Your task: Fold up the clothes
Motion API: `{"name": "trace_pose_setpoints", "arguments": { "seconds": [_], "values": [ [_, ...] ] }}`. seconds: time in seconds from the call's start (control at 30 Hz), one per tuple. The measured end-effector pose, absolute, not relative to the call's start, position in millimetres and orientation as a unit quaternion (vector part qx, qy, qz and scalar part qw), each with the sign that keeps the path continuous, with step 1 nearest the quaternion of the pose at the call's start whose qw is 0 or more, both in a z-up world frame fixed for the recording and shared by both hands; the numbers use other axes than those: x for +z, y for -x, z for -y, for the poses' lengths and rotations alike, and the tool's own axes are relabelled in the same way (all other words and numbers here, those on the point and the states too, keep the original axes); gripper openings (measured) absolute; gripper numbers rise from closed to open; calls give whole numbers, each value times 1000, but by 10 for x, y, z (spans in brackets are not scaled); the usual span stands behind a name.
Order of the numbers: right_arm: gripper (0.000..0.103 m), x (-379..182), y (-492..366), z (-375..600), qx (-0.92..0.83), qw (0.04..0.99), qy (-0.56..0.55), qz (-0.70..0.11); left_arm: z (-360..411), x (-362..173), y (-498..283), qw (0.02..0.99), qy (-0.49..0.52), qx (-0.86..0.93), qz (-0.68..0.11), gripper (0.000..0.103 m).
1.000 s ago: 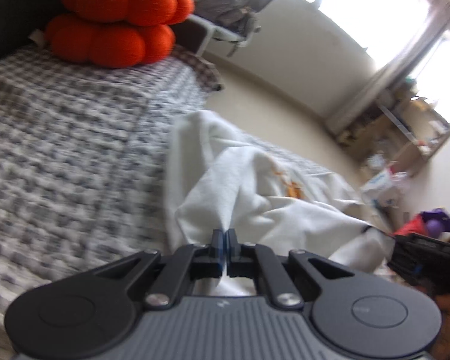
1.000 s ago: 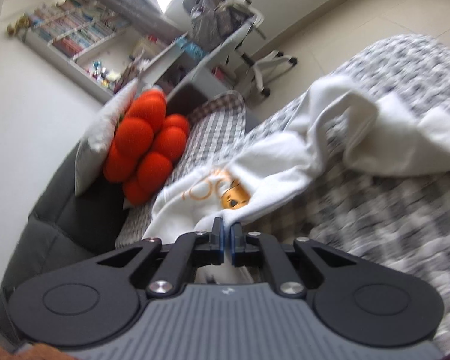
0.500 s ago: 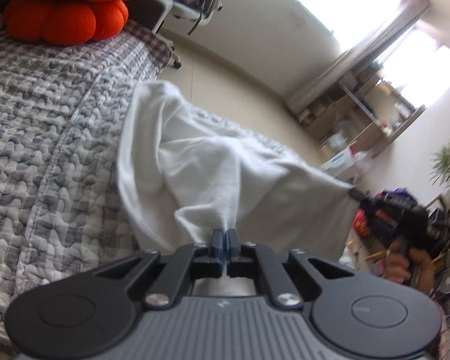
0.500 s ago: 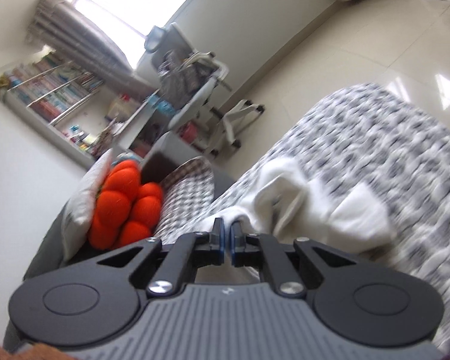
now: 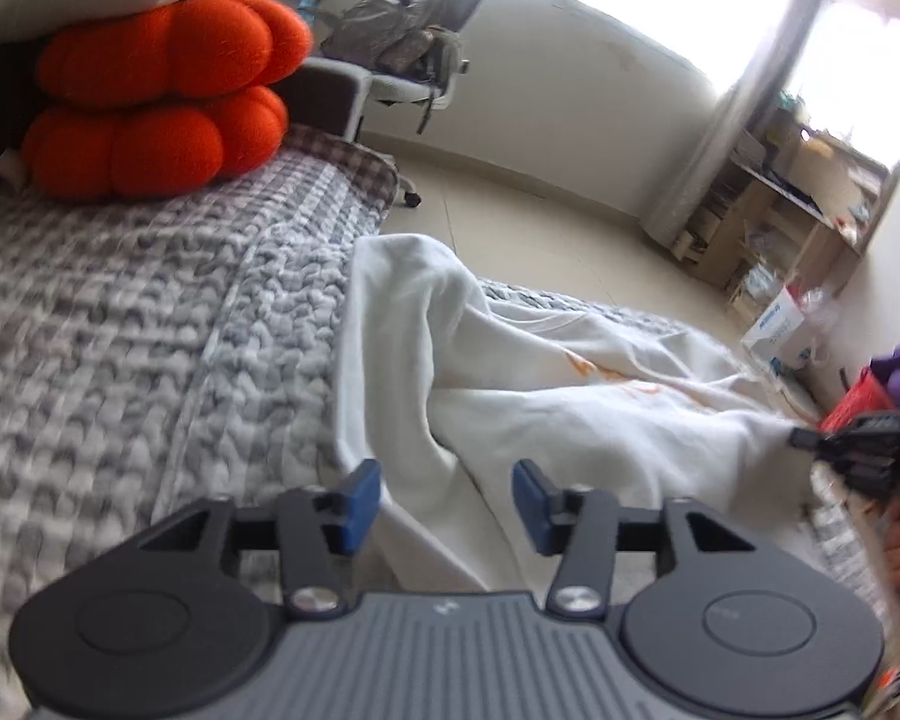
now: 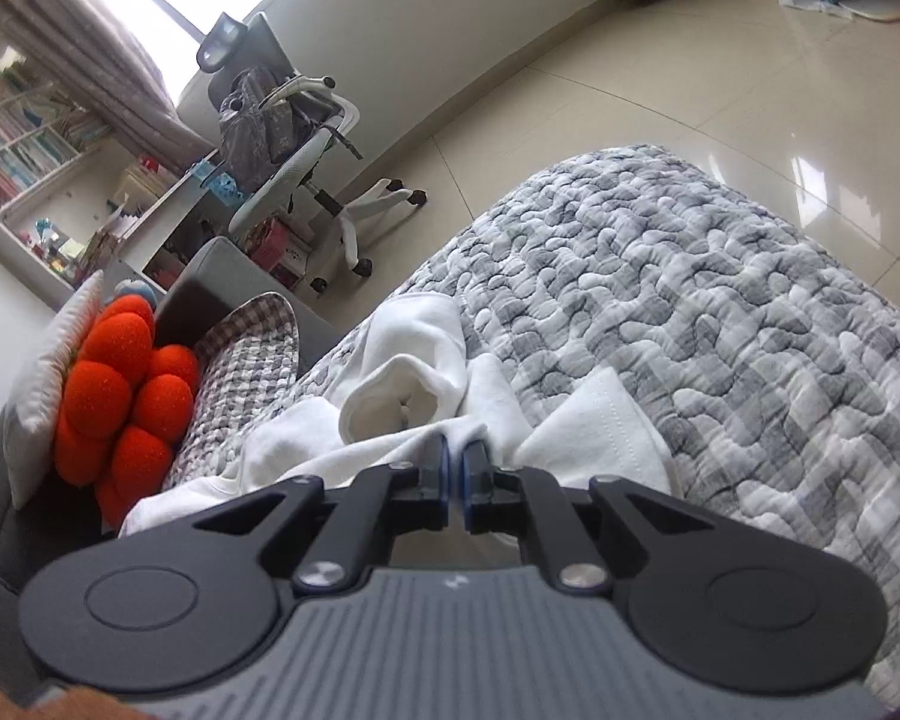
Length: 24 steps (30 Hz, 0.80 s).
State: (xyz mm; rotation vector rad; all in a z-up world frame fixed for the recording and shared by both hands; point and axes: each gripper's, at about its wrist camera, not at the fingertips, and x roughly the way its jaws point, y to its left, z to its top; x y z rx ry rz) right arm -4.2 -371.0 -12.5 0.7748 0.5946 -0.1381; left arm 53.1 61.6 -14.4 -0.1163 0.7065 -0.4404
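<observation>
White garment (image 5: 546, 396), grey mottled quilt (image 6: 720, 312), orange cushions (image 5: 156, 102)

You have no text here that can be read. The white box (image 5: 777, 329) on the floor by the shelves carries blue lettering, but it is too small and blurred to make out. The white garment (image 5: 570, 396) shows an orange print, too creased to tell whether it holds any letters. The book spines (image 6: 6, 150) on the shelves are too small to read.
</observation>
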Motion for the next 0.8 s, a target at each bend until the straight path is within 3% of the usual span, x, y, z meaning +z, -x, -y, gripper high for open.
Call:
{"name": "trace_pose_setpoints", "arguments": {
  "seconds": [0.17,0.23,0.27,0.3,0.37,0.8],
  "values": [
    [16,-60,84,3648,-59,902,-318,-286,-557,-393,-666,921,-15,-228,-317,68],
    [18,-35,65,3542,-68,913,-278,-289,-551,-522,-726,915,-35,-243,-320,85],
    [27,-23,59,3478,-73,919,-256,-290,-522,-575,-704,916,-52,-248,-311,88],
    [51,-14,67,3410,-78,925,-236,-288,-499,-622,-683,916,-68,-251,-305,100],
    [66,-6,74,3279,-85,934,-208,-279,-487,-677,-657,917,-79,-255,-295,103],
    [72,14,-149,2730,-105,949,-165,-247,-496,-738,-680,919,-60,-260,-290,103]
  ]
}}
